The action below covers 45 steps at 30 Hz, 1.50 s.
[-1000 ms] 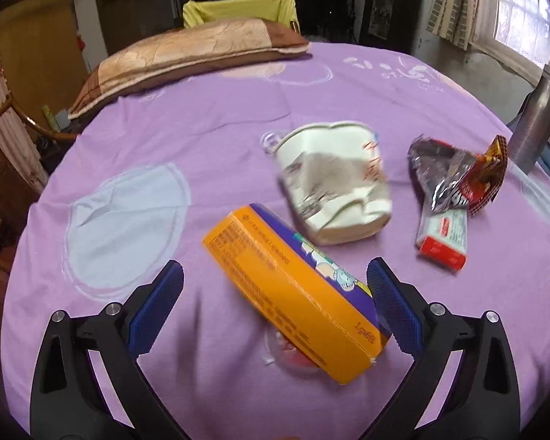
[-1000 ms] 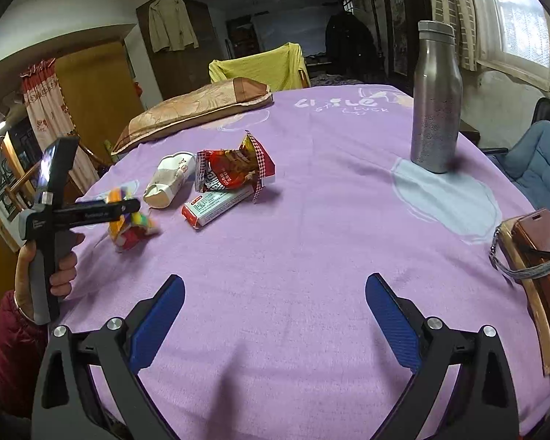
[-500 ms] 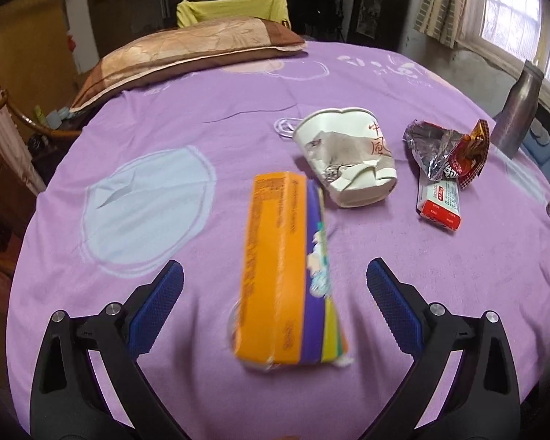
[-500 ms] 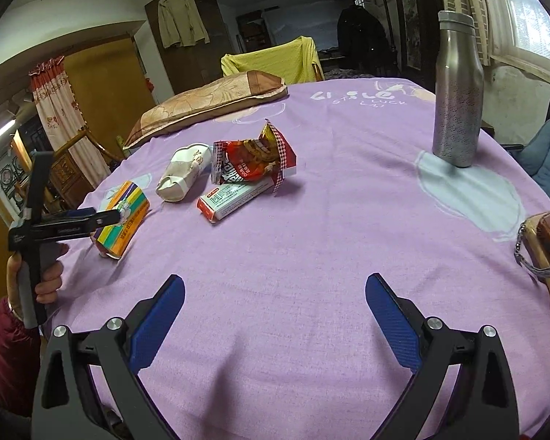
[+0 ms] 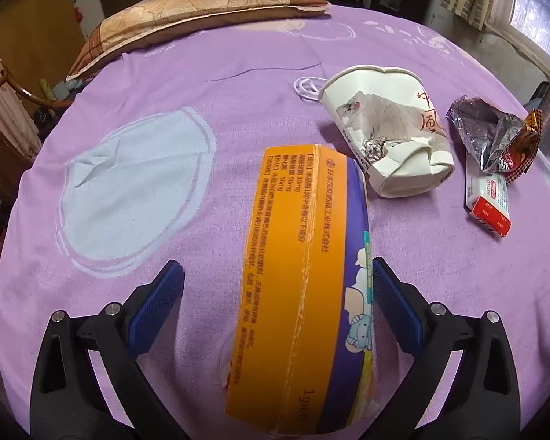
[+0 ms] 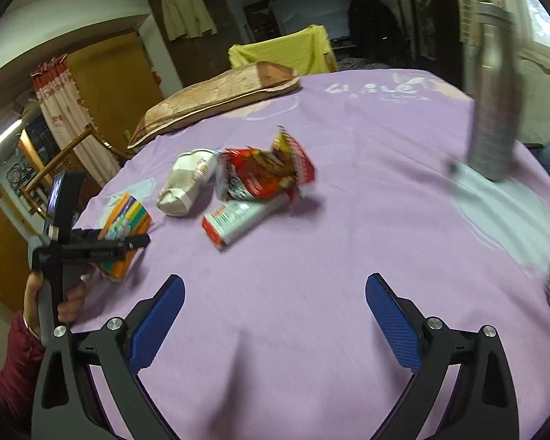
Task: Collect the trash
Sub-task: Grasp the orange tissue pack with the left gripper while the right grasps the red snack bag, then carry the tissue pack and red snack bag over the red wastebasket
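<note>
Purple cloth (image 5: 238, 110) covers the table, pillow (image 5: 201, 11) at the far edge. Orange box (image 5: 304, 293) lies near, between the left gripper (image 5: 275, 304) jaws, spread wide; its right pad seems to touch the box. Right of it: crushed paper cup (image 5: 388, 128), foil wrapper (image 5: 495, 139), small red-and-white box (image 5: 489, 201). Right gripper (image 6: 275, 315) hangs open over bare cloth.

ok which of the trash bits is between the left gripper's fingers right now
The orange and purple box: it sits between the open left gripper fingers, while the crushed paper cup, foil wrapper and red-and-white box lie farther off.
</note>
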Motion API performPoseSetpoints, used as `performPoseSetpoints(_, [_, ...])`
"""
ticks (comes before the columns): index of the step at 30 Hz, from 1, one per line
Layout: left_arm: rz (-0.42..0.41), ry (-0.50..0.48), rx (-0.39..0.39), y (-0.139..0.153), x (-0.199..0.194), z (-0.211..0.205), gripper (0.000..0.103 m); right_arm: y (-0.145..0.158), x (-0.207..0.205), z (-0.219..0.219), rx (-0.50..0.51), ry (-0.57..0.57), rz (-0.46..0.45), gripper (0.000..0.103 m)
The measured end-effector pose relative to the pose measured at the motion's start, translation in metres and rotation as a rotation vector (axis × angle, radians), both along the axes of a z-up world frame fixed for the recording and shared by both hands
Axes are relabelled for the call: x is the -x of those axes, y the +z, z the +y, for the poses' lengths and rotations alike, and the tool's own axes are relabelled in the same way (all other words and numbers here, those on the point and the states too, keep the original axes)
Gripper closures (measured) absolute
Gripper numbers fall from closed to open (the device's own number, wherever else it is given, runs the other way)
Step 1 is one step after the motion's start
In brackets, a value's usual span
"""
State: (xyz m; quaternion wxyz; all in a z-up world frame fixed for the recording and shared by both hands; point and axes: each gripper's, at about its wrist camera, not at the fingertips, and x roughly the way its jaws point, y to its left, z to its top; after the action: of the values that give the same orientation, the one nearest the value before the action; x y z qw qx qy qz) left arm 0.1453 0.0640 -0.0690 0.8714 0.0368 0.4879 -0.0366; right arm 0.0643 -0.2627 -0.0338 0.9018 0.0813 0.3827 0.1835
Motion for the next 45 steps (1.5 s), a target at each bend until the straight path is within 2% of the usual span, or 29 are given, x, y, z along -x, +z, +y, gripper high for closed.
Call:
performPoseSetpoints(4, [0.0, 0.0, 0.001, 0.0, 0.0, 0.001, 0.006, -0.002, -0.045, 0.015, -0.016, 0.014, 0.038, 0.006])
performPoseSetpoints(11, [0.0, 0.0, 0.001, 0.0, 0.0, 0.0, 0.006, -0.005, -0.108, 0.03, 0.009, -0.055, 0.036, 0.006])
performPoseSetpoints(15, [0.0, 0.0, 0.001, 0.0, 0.0, 0.0, 0.006, -0.016, -0.134, 0.039, -0.025, -0.004, 0.077, 0.006])
performPoseSetpoints(16, [0.0, 0.0, 0.001, 0.0, 0.0, 0.0, 0.006, -0.019, -0.136, 0.04, -0.028, 0.009, 0.079, 0.011])
performPoseSetpoints(18, [-0.001, -0.003, 0.001, 0.0, 0.001, 0.0, 0.006, -0.018, -0.134, 0.04, -0.035, 0.034, 0.061, 0.033])
performPoseSetpoints(21, [-0.025, 0.0, 0.024, 0.005, 0.002, 0.003, 0.007, -0.003, -0.118, 0.036, -0.024, 0.016, -0.036, 0.046])
performPoseSetpoints(23, [-0.055, 0.0, 0.061, 0.011, 0.006, 0.007, 0.007, 0.007, -0.108, 0.033, -0.044, 0.012, -0.091, 0.047])
performPoseSetpoints(26, [-0.067, -0.015, 0.103, 0.015, 0.007, 0.009, 0.017, 0.014, -0.1, 0.026, -0.073, -0.004, -0.125, 0.046])
performPoseSetpoints(29, [-0.053, -0.035, 0.114, 0.013, 0.005, 0.006, 0.03, 0.015, -0.101, 0.023, -0.061, -0.022, -0.127, 0.046])
performPoseSetpoints(33, [-0.055, -0.051, 0.129, 0.013, 0.004, 0.006, 0.054, 0.014, -0.101, 0.02, -0.072, -0.021, -0.106, 0.045])
performPoseSetpoints(34, [-0.061, -0.059, 0.145, 0.015, 0.005, 0.006, 0.057, 0.014, -0.101, 0.02, -0.069, -0.021, -0.108, 0.045])
performPoseSetpoints(38, [-0.133, -0.062, 0.187, 0.029, 0.012, 0.01, 0.058, 0.017, -0.095, 0.018, -0.073, -0.018, -0.135, 0.046])
performPoseSetpoints(40, [-0.181, -0.072, 0.232, 0.04, 0.018, 0.013, 0.058, 0.02, -0.088, 0.014, -0.08, -0.025, -0.16, 0.047])
performPoseSetpoints(43, [-0.203, -0.093, 0.319, 0.051, 0.026, 0.016, 0.058, 0.026, -0.071, 0.007, -0.088, -0.038, -0.19, 0.047])
performPoseSetpoints(45, [-0.211, -0.104, 0.319, 0.057, 0.031, 0.01, 0.058, 0.031, -0.048, 0.0, -0.077, -0.043, -0.217, 0.047])
